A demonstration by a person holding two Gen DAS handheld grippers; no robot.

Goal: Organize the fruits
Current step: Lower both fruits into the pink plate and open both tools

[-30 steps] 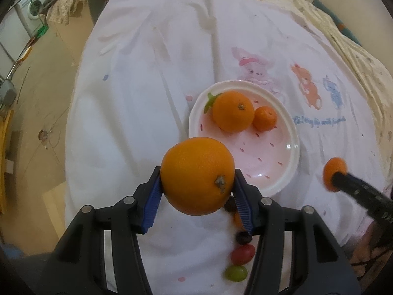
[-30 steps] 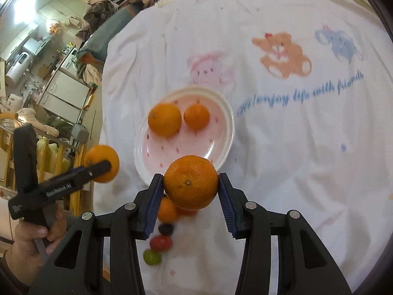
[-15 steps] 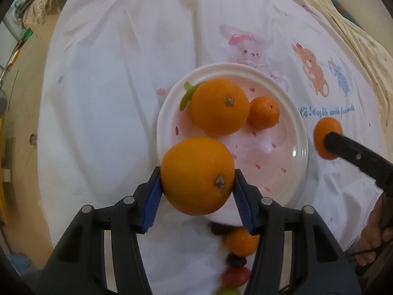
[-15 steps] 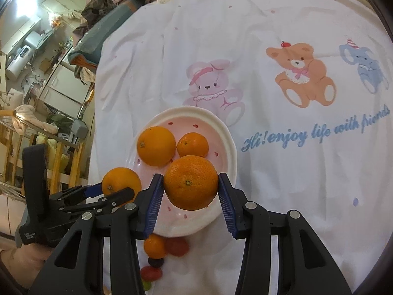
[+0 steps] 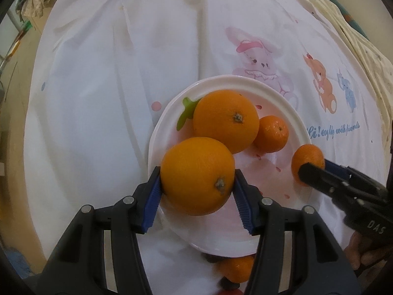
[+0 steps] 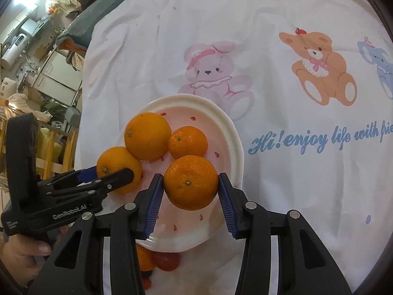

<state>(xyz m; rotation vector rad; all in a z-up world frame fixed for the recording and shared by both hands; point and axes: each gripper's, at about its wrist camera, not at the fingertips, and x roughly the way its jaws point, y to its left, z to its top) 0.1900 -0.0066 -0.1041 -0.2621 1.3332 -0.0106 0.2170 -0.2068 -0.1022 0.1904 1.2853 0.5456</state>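
Note:
My left gripper (image 5: 197, 184) is shut on a large orange (image 5: 197, 175), held over the near left part of the pink-and-white plate (image 5: 221, 80). My right gripper (image 6: 190, 184) is shut on a mandarin (image 6: 190, 182) above the plate's (image 6: 233, 135) near right part. On the plate lie another large orange (image 5: 226, 120) and a small mandarin (image 5: 271, 134). The right wrist view shows them as the orange (image 6: 147, 135) and the mandarin (image 6: 188, 142). Each view also shows the other gripper: the right one (image 5: 309, 169) and the left one (image 6: 118, 172), both over the plate.
A white cloth (image 6: 282, 98) with printed animals and blue lettering covers the table. Near the plate's front edge lie a small orange (image 5: 237, 268), a red cherry tomato (image 6: 167, 261) and darker small fruits, partly hidden. Furniture and clutter stand beyond the cloth's left edge.
Both grippers have moved forward and down with their fruit, from in front of the plate to over it. The plate now looks larger and nearer in both views.

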